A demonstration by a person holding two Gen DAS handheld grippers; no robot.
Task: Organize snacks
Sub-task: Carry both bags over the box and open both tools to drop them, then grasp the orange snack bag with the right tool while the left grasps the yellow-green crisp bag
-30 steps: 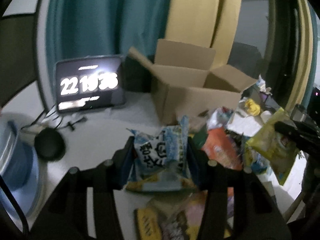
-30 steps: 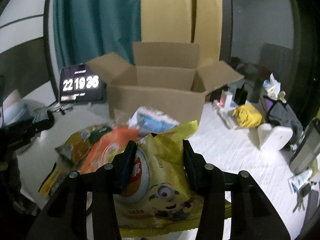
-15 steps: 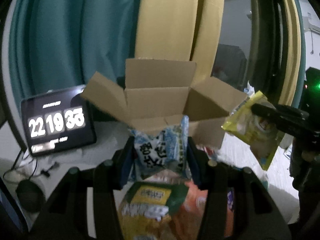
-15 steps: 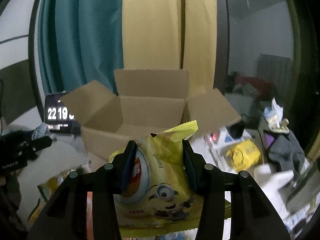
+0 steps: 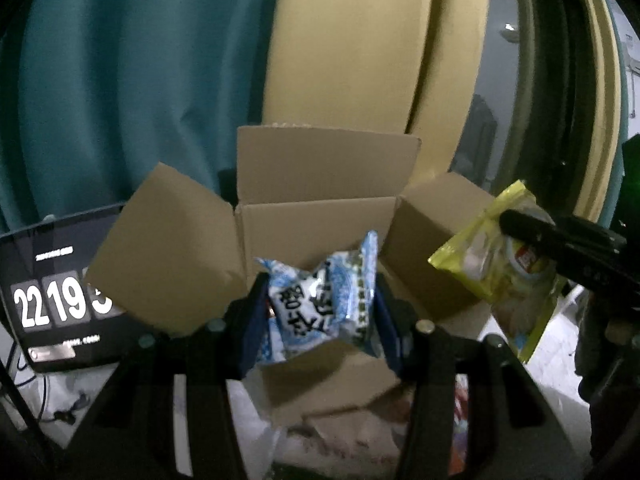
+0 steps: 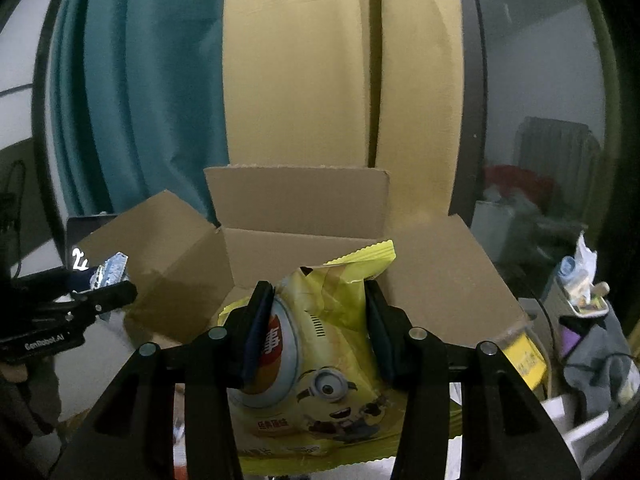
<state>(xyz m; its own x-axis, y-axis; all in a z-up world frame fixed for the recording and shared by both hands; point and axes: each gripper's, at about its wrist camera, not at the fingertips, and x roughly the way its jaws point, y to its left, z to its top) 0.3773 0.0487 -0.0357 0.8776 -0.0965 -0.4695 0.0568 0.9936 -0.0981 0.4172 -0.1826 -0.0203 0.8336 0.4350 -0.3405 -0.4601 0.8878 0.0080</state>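
Left hand-held gripper (image 5: 320,312): was clamped on the blue-and-white snack packet (image 5: 318,304), both pads pressed into its sides.
Right hand-held gripper (image 6: 318,320): was clamped on the yellow chip bag (image 6: 320,364), gripped across its upper half.
Blue-and-white snack packet: was small, crinkled and glossy, with dark printed characters; it was held just short of the near edge of the cardboard box (image 5: 316,224).
Yellow chip bag: was large and puffy, with a cartoon figure on the front and a serrated top seal folded over; its lower half hung free below the fingers.
Step in hand (judgement): carrying both packs to the box for release.
Procedure (judgement): advance each pack past the near wall until it sits over the opening, then release; the soft, air-filled bags should drop flat if let go low.
Caution (judgement): the hanging bag could snag the near flap; the left and right flaps lean outward and narrow nothing.
Cardboard box: stood open, four flaps up, interior mostly hidden.
Clock display (image 5: 52,300): stood left of the box on the table (image 5: 560,360).
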